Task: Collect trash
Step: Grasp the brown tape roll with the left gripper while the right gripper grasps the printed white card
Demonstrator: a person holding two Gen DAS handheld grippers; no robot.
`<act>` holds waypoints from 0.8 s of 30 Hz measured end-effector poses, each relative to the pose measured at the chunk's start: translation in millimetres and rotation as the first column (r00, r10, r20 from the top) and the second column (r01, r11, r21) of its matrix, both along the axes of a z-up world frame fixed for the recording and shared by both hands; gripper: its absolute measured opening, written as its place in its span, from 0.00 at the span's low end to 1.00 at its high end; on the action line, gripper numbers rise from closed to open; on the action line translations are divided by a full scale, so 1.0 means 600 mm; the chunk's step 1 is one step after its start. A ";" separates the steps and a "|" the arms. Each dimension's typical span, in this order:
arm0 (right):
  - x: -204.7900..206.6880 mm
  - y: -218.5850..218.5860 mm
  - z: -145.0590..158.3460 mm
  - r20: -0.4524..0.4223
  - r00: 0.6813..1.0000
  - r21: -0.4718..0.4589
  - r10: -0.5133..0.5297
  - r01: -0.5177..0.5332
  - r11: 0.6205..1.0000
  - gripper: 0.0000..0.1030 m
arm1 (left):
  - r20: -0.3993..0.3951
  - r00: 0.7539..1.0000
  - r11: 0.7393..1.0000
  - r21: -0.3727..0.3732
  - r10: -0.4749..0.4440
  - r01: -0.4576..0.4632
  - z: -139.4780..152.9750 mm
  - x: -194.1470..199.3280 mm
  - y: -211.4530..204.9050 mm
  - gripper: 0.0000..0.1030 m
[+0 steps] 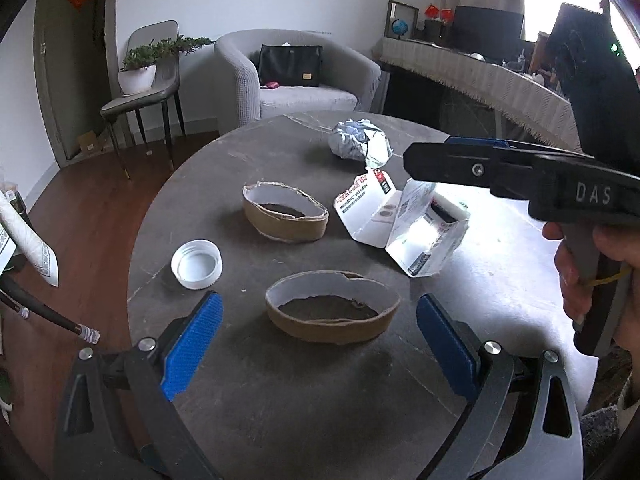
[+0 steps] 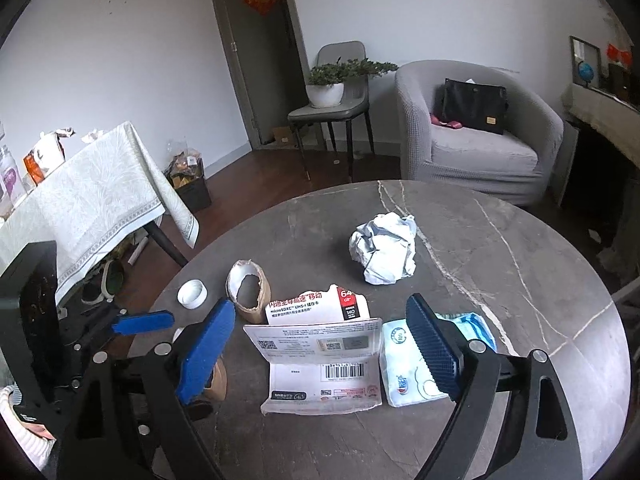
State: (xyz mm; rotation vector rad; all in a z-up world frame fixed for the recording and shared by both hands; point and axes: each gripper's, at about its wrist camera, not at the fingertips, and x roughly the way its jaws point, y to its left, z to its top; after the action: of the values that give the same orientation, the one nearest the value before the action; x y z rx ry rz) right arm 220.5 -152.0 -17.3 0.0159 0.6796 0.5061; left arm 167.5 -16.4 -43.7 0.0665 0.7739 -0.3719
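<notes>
Trash lies on a round dark table [image 1: 280, 400]. My left gripper [image 1: 320, 320] is open, with its blue pads either side of a brown cardboard ring [image 1: 332, 312]. A second cardboard ring [image 1: 285, 212], a white bottle cap [image 1: 197, 264], a torn white card package [image 1: 404, 224] and a crumpled foil ball [image 1: 358, 140] lie beyond. My right gripper [image 2: 320, 328] is open above the card package [image 2: 320, 364], with a tissue pack [image 2: 404, 364] under its right finger. The paper ball [image 2: 384, 252], cap [image 2: 192, 294] and ring [image 2: 248, 292] lie further off.
A grey armchair [image 2: 476, 136] with a black bag [image 2: 474, 106] stands behind the table. A chair with a potted plant [image 2: 328, 84] stands by the door. A cloth-covered side table [image 2: 84, 200] and a small full bin [image 2: 188, 180] stand at left.
</notes>
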 end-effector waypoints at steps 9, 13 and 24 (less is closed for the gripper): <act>0.007 0.009 -0.014 -0.020 1.000 -0.032 0.010 -0.011 0.999 0.86 | 0.006 1.000 0.998 0.065 -0.021 0.020 -0.009 0.006 -0.013 0.78; 0.007 0.019 -0.019 -0.018 1.000 -0.076 0.009 -0.011 0.997 0.86 | 0.008 1.000 0.998 0.056 -0.018 0.018 -0.008 0.005 -0.010 0.66; 0.002 0.052 -0.019 0.026 1.000 -0.155 0.002 0.003 0.988 0.75 | 0.026 1.000 0.997 -0.075 -0.013 0.015 0.020 -0.012 0.028 0.66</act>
State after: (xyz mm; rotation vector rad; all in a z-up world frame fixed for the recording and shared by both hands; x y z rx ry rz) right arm 221.7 -120.7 -28.5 -0.1360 0.6918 0.4513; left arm 160.5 0.3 -31.6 0.0064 0.7341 -0.4124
